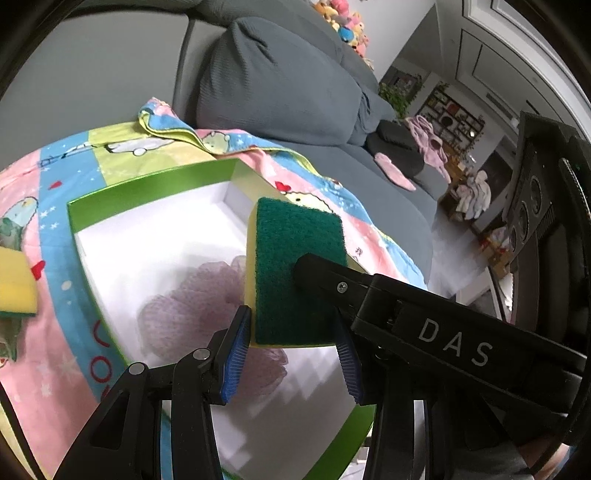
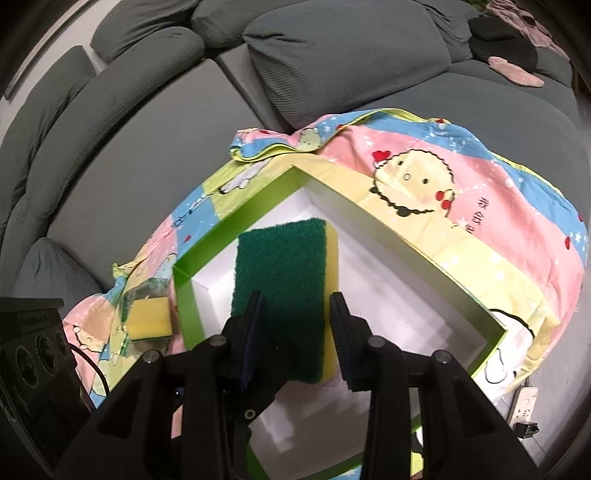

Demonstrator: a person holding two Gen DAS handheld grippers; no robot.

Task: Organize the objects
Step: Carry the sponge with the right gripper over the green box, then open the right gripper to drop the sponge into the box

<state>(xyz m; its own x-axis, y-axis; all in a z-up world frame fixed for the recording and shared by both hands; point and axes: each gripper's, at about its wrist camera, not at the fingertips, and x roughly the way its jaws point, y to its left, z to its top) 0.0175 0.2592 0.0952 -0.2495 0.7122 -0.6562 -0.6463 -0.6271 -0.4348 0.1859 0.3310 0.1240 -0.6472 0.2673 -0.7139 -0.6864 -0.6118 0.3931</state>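
Note:
A green-and-yellow sponge (image 1: 295,266) is held above a green-rimmed box (image 1: 147,184) with a white inside. My left gripper (image 1: 295,354) has its blue pads on both edges of the sponge. A black finger (image 1: 332,280) of the other gripper presses on the sponge's green face. In the right wrist view my right gripper (image 2: 295,332) also flanks the sponge (image 2: 284,280) over the box (image 2: 236,218). A purple mesh puff (image 1: 192,306) lies in the box. A second sponge (image 1: 14,284) lies on the cloth left of the box; it also shows in the right wrist view (image 2: 151,317).
The box sits on a pastel cartoon cloth (image 2: 461,192) spread on a grey sofa (image 2: 147,147). Grey cushions (image 1: 277,74) stand behind. A pink garment (image 1: 428,140) and plush toys (image 1: 347,26) lie farther along the sofa. A small white device (image 2: 524,406) lies at the cloth's right edge.

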